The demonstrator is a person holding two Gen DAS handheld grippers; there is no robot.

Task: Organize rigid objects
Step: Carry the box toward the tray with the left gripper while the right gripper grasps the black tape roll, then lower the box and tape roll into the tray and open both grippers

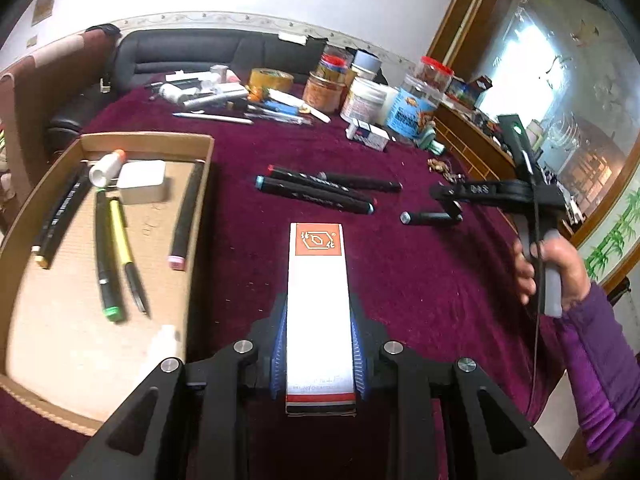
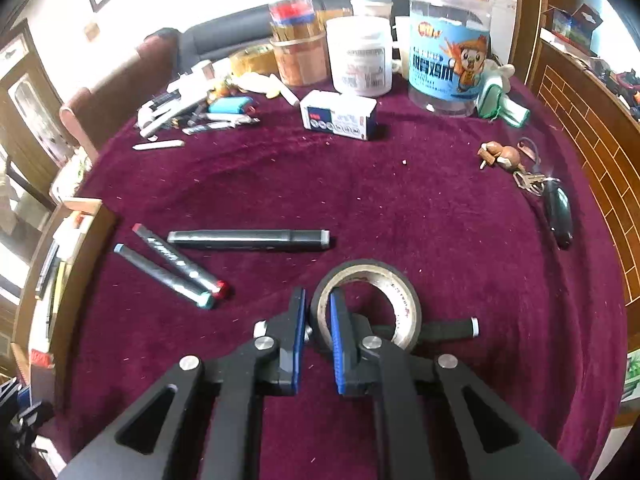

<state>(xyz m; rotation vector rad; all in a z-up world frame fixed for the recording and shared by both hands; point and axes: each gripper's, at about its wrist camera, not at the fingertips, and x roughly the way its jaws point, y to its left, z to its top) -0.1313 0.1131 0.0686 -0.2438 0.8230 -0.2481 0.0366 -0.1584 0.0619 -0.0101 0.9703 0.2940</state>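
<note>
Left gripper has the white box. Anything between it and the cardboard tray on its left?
Nothing visible blocks it. The white box is clamped in the left gripper, above the maroon cloth, just right of the cardboard tray. Only the tray's low right wall lies between. Markers fill the tray's far half; the near part looks bare.

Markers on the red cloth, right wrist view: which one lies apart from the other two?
The grey-capped marker. It lies alone and level, while the red-capped marker and blue-capped marker lie slanted side by side.

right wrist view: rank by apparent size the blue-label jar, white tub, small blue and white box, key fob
1. blue-label jar
2. white tub
3. small blue and white box
4. key fob

The tub and jar stand farther back, so true sizes are unsure.
</note>
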